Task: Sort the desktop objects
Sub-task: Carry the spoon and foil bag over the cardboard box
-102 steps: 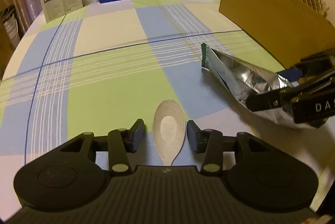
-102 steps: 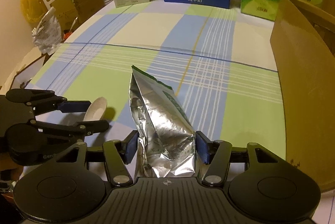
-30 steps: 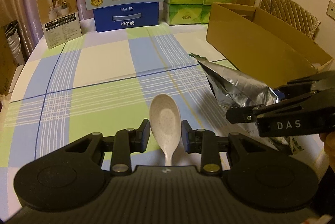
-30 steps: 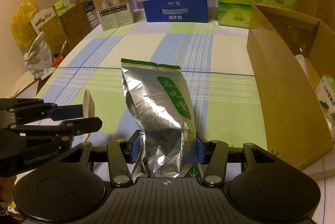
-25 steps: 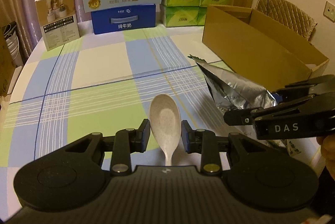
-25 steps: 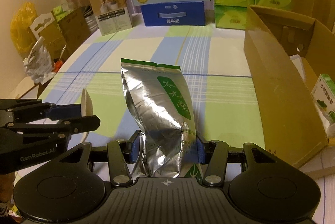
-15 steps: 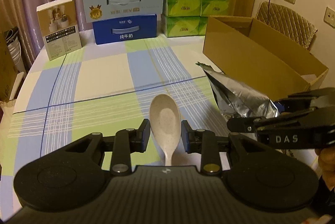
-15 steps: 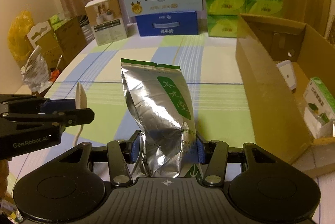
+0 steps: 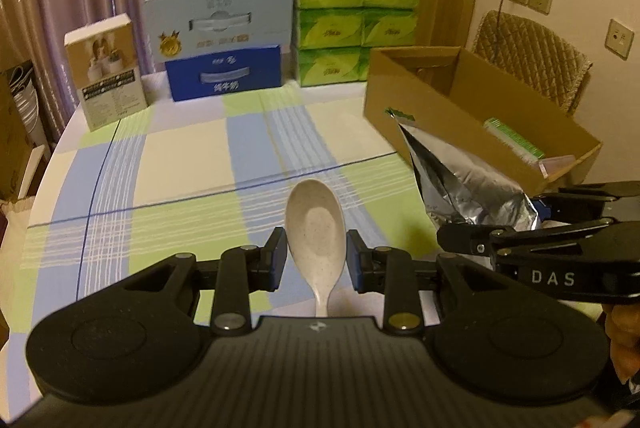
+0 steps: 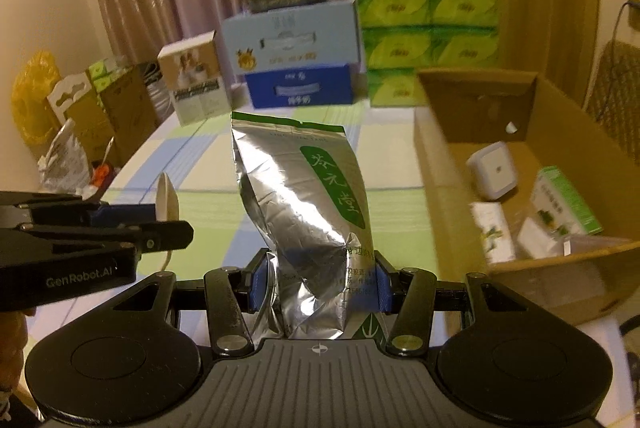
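Note:
My left gripper (image 9: 316, 256) is shut on a beige speckled spoon (image 9: 315, 228) and holds it above the checked tablecloth (image 9: 184, 163). My right gripper (image 10: 318, 282) is shut on a silver foil tea bag with a green label (image 10: 308, 195), held upright in the air. The right gripper with the bag (image 9: 460, 179) shows at the right of the left wrist view. The left gripper with the spoon (image 10: 166, 201) shows at the left of the right wrist view. An open cardboard box (image 10: 452, 187) stands to the right, with several small packages inside.
Stacked blue cartons (image 9: 224, 39), green tissue packs (image 9: 356, 27) and a small white box (image 9: 106, 71) line the table's far edge. A padded chair (image 9: 528, 59) stands behind the cardboard box. Boxes and bags (image 10: 80, 119) stand off the table's left side.
Both grippers have risen higher above the table with the spoon and the foil bag still held. The inside of the cardboard box now shows more fully.

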Demonstrator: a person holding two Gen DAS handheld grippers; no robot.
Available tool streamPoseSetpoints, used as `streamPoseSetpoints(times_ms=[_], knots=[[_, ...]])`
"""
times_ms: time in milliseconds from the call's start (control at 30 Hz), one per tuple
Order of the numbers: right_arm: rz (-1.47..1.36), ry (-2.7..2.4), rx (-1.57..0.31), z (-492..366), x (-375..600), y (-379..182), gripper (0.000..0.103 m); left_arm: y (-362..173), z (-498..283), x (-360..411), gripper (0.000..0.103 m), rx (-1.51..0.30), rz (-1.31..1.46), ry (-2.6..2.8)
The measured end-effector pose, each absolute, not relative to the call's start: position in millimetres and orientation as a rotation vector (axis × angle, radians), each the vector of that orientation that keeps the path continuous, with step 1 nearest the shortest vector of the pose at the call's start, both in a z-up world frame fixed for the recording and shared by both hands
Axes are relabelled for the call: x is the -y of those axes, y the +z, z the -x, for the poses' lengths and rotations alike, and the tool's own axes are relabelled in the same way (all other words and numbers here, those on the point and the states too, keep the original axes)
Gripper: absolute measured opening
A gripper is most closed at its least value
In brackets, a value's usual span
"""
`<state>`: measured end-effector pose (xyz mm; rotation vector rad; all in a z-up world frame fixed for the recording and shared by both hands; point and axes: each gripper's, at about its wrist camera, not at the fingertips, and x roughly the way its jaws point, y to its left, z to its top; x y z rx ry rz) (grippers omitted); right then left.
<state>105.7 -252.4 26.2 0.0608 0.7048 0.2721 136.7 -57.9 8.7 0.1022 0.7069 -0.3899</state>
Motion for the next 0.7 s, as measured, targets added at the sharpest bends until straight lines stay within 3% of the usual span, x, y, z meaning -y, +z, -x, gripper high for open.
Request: streamPoseSetpoints(times_ms=[700], knots=[[-0.054, 0.137, -0.599, -97, 355, 108, 0.048, 71, -123, 143, 0.026, -0.648, -0.112, -0.526]])
